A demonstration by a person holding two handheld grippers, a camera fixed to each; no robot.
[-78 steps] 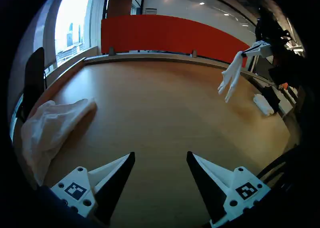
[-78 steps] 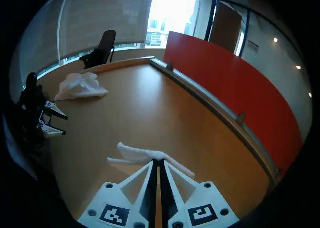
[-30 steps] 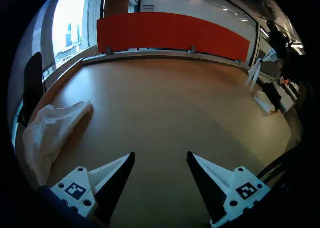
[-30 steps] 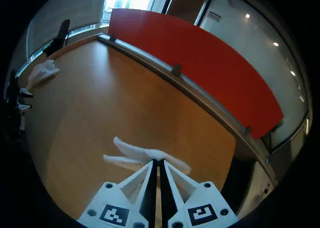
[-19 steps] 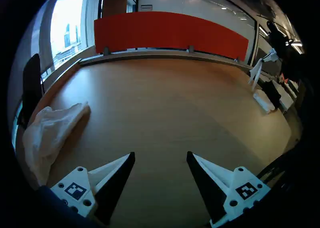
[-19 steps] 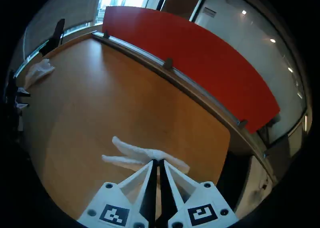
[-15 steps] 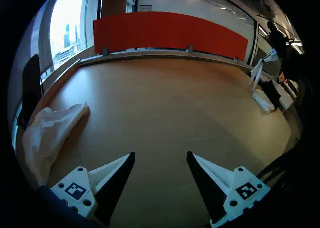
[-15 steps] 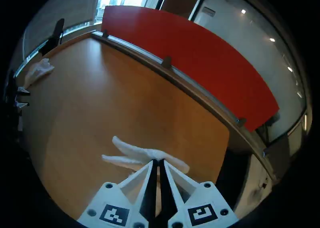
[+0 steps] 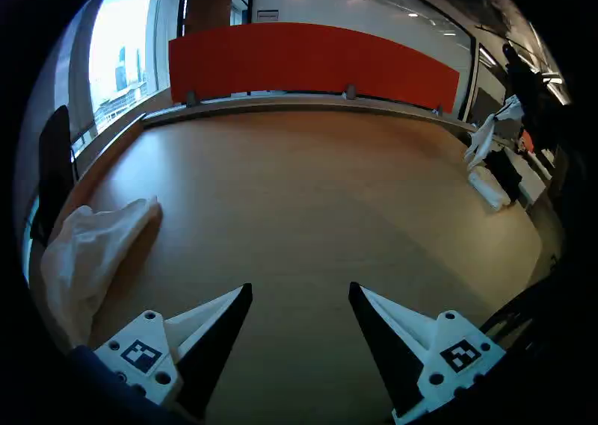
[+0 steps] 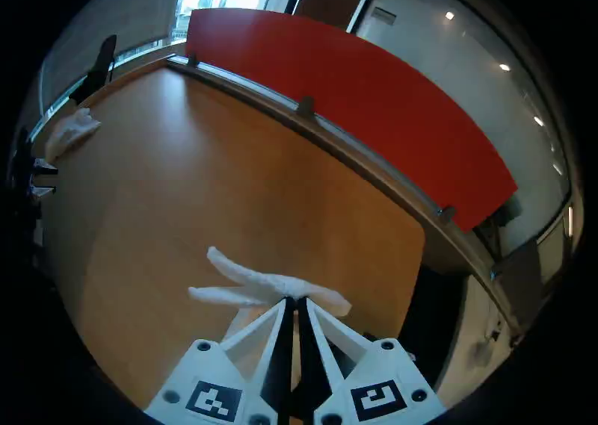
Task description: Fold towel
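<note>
Where the two grippers hang, a broad wooden table (image 9: 299,178) with a pale brown top lies beneath them.

Red partition (image 9: 314,55): upright panel along the table's far edge, set on a grey rail with small brackets.

Window (image 9: 119,51): bright glazing beyond the table's left end, seen in the left gripper view.

Office chair (image 9: 54,163): dark, standing off the table's left edge beside the window.

Heap of white cloth (image 9: 90,246): crumpled and loose, lying on the table near its left edge, well apart from the towel.

Left gripper (image 9: 299,286): white body, black fingers spread wide apart, nothing between them, hovering over bare table.

Right gripper (image 10: 297,299): white body, black fingers drawn together and clamped on the towel's edge. The left gripper view shows it far off at the table's right end, raised above the surface.

Towel (image 10: 261,284): white and bunched, pinched at one end by the right gripper, its loose folds spreading forward and leftward from the fingertips. It hangs clear of the tabletop near the right end.

Folded white cloth (image 9: 489,187): small oblong roll lying on the table just below the hanging towel. Whether the two touch cannot be told.
</note>
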